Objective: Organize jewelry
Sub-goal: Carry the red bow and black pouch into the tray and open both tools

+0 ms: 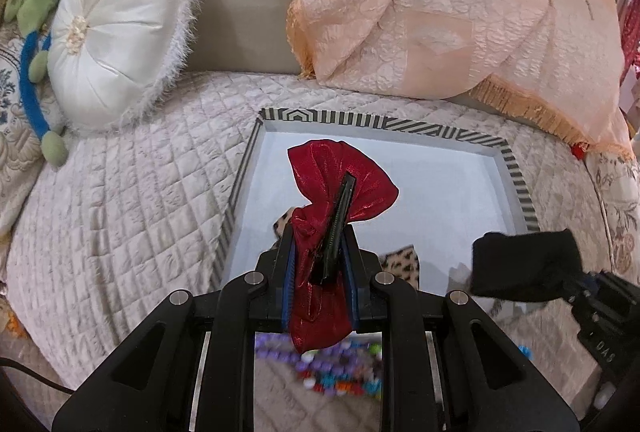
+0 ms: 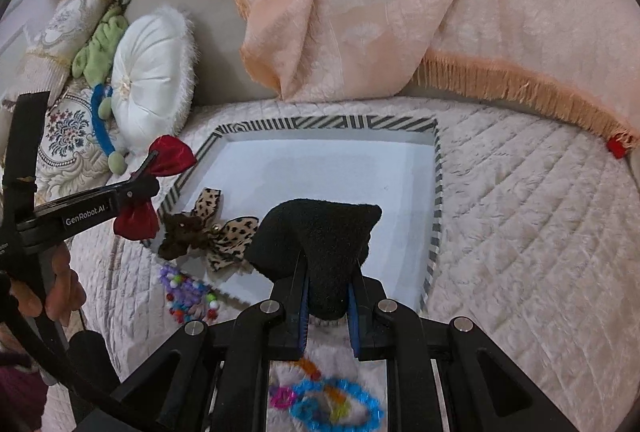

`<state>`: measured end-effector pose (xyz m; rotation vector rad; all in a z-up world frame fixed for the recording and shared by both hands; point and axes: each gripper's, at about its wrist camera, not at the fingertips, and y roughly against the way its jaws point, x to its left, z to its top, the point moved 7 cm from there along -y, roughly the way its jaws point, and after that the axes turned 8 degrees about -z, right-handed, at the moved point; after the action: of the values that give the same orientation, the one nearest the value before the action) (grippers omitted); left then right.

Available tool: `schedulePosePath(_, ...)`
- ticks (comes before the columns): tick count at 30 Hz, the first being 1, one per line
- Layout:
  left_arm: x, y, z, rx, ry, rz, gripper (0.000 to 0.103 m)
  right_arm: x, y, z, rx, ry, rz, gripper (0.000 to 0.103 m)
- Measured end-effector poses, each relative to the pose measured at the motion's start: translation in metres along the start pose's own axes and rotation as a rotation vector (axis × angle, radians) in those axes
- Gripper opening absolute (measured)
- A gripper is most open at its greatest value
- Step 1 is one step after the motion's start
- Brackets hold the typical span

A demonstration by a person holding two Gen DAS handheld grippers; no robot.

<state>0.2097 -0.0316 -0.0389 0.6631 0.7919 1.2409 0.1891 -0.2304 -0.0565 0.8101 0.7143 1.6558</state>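
My left gripper [image 1: 322, 256] is shut on a shiny red bow hair clip [image 1: 340, 180] and holds it over the near left part of the white tray with a striped rim [image 1: 440, 130]. The same red bow [image 2: 170, 156] and left gripper [image 2: 138, 188] show at the tray's left edge in the right wrist view. My right gripper [image 2: 328, 300] is shut on a black fuzzy bow [image 2: 320, 232] above the tray's [image 2: 328, 122] near edge; the black bow also shows in the left wrist view [image 1: 524, 260]. A leopard-print bow [image 2: 228, 228] and a dark brown bow [image 2: 180, 232] lie in the tray's near left corner.
Colourful bead bracelets [image 2: 188, 292] lie on the quilted bed cover [image 2: 520, 232] in front of the tray, more below my right gripper [image 2: 332, 404]. A round white cushion [image 1: 112, 32] stands at the left. A peach fringed blanket [image 1: 460, 4] drapes behind the tray.
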Motion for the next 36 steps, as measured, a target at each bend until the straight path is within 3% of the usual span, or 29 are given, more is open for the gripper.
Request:
schedulePosePath(6,0.002,-0.035,0.013,0.047,0.036,-0.006,0.019,0.006,-0.043,0.006,0.083,0.050,-0.004,0.014)
schedulePosePath(13,-0.004,-0.065,0.010,0.089,0.034,-0.006,0.019,-0.002,-0.070,0.007,0.120,0.055,-0.046,0.014)
schedulePosePath(14,-0.003,-0.070,0.009,0.096,0.040,-0.008,0.019,-0.004,-0.072,0.007,0.125,0.051,-0.053,0.021)
schedulePosePath(15,-0.003,-0.073,0.008,0.101,0.045,-0.010,0.019,-0.007,-0.073,0.007,0.126,0.048,-0.066,0.039)
schedulePosePath(17,-0.002,-0.081,0.006,0.119,0.051,-0.008,0.019,-0.011,-0.070,0.007,0.116,0.046,-0.092,0.059)
schedulePosePath(21,-0.004,-0.086,0.003,0.137,0.034,-0.015,0.036,-0.016,-0.053,0.006,0.090,0.013,-0.060,0.061)
schedulePosePath(25,-0.001,-0.079,0.003,0.125,0.035,0.011,0.043,-0.016,-0.032,0.004,0.055,-0.003,-0.043,0.061)
schedulePosePath(36,-0.004,-0.017,-0.007,0.016,0.015,0.040,0.045,0.008,0.005,-0.010,-0.003,-0.024,-0.073,0.061)
